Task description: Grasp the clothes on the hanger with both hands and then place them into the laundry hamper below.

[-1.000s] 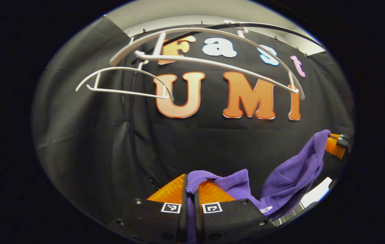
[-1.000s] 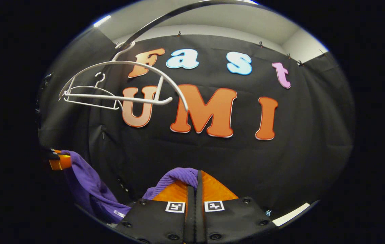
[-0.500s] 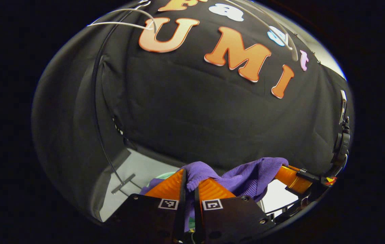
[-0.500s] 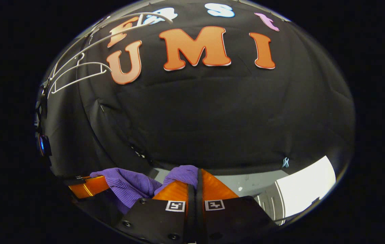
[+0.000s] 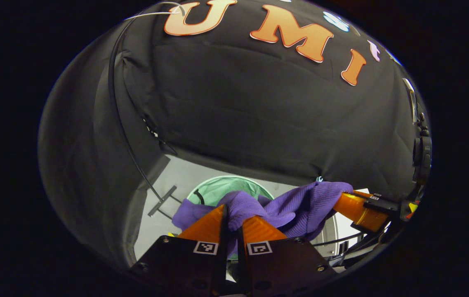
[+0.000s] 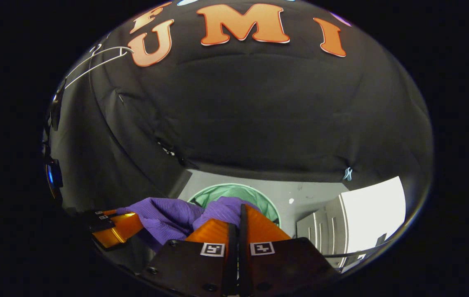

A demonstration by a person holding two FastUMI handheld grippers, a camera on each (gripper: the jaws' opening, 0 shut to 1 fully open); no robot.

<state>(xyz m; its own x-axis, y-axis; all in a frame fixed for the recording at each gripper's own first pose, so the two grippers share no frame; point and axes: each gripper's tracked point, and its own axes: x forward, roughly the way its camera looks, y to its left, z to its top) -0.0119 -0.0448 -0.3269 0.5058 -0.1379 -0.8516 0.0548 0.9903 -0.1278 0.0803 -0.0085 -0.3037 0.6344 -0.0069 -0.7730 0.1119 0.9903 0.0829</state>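
purple garment [image 5: 300, 202] above green hamper [image 5: 218, 185]

We see the green laundry hamper [image 5: 218, 187] only at its far rim; its 6 o'clock half hides behind the purple garment [image 5: 300, 204], whose lower folds our grippers' bodies cover

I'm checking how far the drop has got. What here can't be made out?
- Left gripper view: the purple garment and left gripper cover the near part of the green hamper.
- Right gripper view: the right gripper and garment hide the hamper's bottom, so its contents stay unknown.
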